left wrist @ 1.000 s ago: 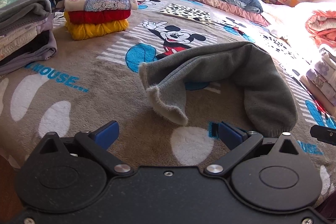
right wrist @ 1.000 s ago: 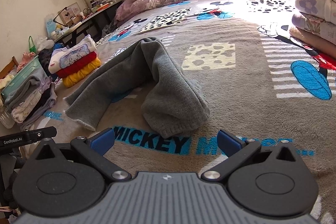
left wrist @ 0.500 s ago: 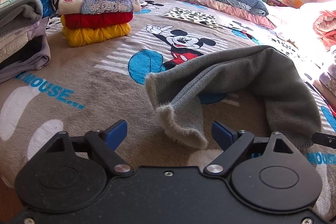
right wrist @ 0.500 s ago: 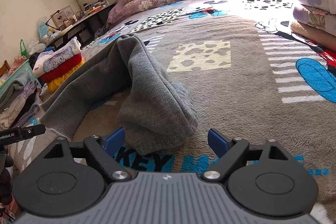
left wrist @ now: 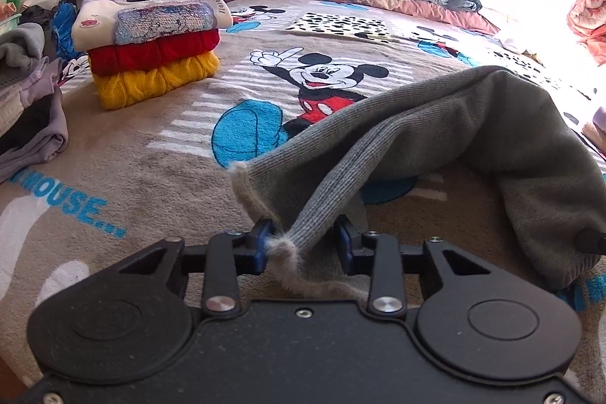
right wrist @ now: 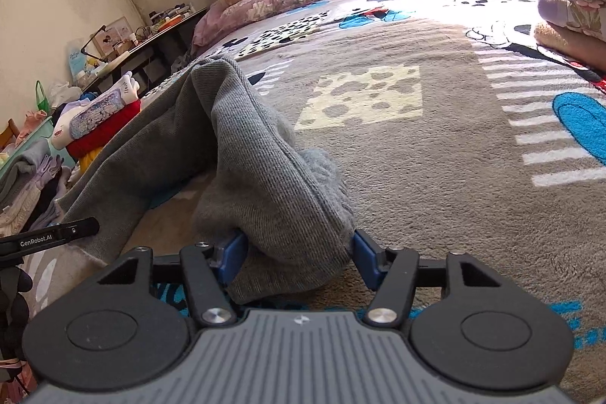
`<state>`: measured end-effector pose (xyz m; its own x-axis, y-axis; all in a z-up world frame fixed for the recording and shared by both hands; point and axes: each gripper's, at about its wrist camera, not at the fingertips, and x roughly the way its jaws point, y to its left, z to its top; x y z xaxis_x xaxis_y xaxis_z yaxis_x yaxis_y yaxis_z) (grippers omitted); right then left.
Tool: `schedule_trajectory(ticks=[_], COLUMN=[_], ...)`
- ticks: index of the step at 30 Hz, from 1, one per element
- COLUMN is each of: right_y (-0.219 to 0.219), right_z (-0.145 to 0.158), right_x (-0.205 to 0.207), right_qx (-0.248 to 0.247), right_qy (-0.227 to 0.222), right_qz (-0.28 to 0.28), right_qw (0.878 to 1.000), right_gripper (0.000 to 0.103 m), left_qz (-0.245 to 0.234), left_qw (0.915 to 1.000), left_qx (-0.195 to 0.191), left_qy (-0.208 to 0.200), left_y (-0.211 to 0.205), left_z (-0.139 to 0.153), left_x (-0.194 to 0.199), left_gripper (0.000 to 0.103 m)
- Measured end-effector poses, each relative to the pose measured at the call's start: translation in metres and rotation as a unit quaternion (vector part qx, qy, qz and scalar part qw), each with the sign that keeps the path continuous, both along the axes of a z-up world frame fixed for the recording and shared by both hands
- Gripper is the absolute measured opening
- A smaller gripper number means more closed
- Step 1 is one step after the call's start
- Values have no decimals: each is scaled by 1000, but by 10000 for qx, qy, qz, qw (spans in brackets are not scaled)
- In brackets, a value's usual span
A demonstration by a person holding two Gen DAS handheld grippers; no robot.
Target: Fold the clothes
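Grey knit garment [left wrist: 435, 124] humped on Mickey blanket [left wrist: 151, 161], soft, light, floppy. Left gripper [left wrist: 303, 245] jaws closing narrow on frayed hem corner. Right gripper [right wrist: 295, 256] jaws closing around bulky folded end; best held at corners.

The left gripper [left wrist: 303, 241] points forward and downward, its jaws closing, with a fuzzy hem of the grey garment [left wrist: 435, 124] bunched between the blue fingers [left wrist: 261, 245] (the left pad touches the hem; the right pad is half hidden behind the cloth). The right gripper [right wrist: 295, 254] tilts down likewise, its jaws closing around a thicker folded end of the same garment, both blue fingers [right wrist: 365, 262] at the cloth's sides. A black-gloved hand [right wrist: 11, 294] shows at the right wrist view's left edge.
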<state>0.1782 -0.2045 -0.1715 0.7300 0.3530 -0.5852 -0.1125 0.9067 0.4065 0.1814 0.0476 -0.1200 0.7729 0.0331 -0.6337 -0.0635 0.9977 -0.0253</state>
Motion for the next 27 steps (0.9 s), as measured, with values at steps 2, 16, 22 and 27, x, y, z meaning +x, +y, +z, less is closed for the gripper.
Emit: schedule_trajectory(ticks=[2,16,22,27], right_y=[-4,-42,-54,-70], right_z=[1,39,60,78], right_x=[2,-16,-32,-46], right_qx=[95,922,1036,1126], right_qy=[9,-176,-402,-615], right_qz=[-15,-308,-376,-484], right_qw=[10000,9951,9931,9905], right_gripper=[48,33,32,31], left_qz=[-18,-405,-460,-341], left_qw=[10000,9941,9901,9891], left_qx=[33,209,188,-161], left_qy=[-80,-983,-1310,-1425], left_y=[-3,-22,-21,-6], left_z=[5,71,97,114], left_x=[-3,-39,-54,-61], left_gripper=[12,7,7,7])
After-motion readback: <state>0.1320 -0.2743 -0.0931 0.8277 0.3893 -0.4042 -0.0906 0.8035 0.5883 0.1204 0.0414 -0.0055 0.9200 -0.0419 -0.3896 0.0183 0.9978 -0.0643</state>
